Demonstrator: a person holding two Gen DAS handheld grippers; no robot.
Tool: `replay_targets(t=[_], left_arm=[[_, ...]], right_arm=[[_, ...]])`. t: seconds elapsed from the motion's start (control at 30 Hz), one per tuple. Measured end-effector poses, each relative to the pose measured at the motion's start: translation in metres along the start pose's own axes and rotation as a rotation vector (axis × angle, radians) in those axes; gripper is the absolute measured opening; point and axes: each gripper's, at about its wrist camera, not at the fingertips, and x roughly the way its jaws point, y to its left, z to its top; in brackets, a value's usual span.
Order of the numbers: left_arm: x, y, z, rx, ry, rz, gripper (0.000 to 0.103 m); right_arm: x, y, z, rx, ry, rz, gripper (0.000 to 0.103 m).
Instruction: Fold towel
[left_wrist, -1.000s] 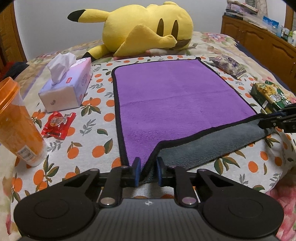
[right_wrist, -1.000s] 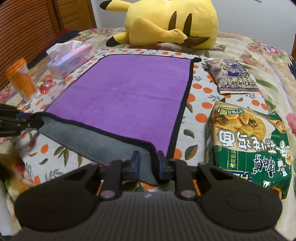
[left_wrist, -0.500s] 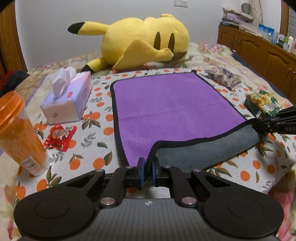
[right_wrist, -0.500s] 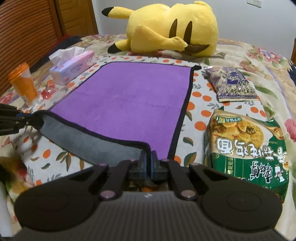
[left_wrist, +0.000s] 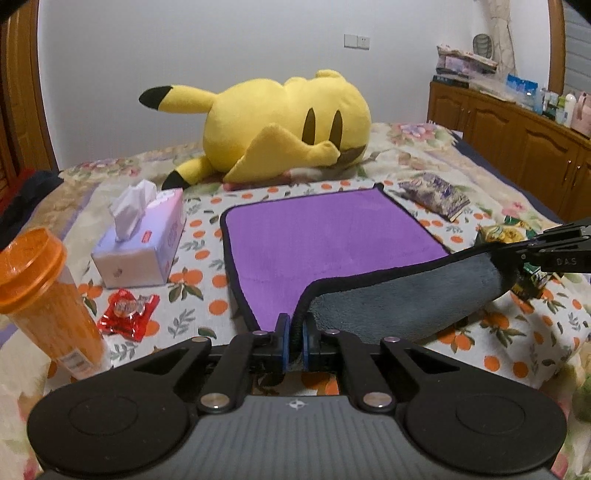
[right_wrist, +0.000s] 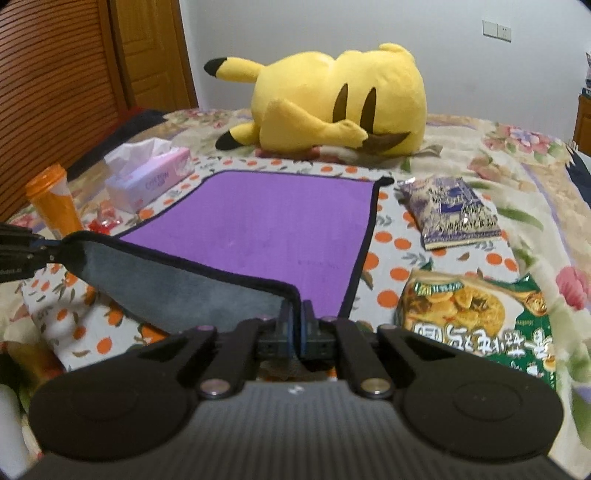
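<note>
Purple microfibre towel (left_wrist: 325, 236) with a black bound edge and a grey underside lies on the orange-print cloth (left_wrist: 199, 291) that covers the bed, and every place below is given from this towel. Its near edge is raised off the cloth and turned back, showing a long grey strip (right_wrist: 177, 284). The left gripper (left_wrist: 294, 334) has its blue-padded fingers pinched nearly together on the towel's near left corner. The right gripper (right_wrist: 294, 323) is pinched the same way on the near right corner; in the left wrist view its black body (left_wrist: 554, 254) shows at the lifted right end. The far half of the towel rests flat. Beyond its far edge lies a yellow plush toy (left_wrist: 280, 125) with black-tipped ears. Left of the towel stand a pale lilac tissue box (left_wrist: 142, 247), a red foil sweet wrapper (left_wrist: 127, 314) and an orange lidded plastic tumbler (left_wrist: 44, 295). Right of it lie a purple-patterned snack packet (right_wrist: 450, 212) and a green noodle packet (right_wrist: 476, 321).
</note>
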Motion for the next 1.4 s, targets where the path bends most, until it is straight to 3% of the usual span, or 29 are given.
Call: replay_targets(t=[0.97, 1.4], left_arm=[[0.013, 0.001, 0.021, 0.019, -0.038, -0.021, 0.007], [0.02, 0.0, 0.041, 0.046, -0.068, -0.018, 0.007]], right_arm=[[0.018, -0.009, 0.009, -0.062, -0.04, -0.007, 0.004], [0.019, -0.013, 0.028, -0.092, -0.098, -0.017, 0.004]])
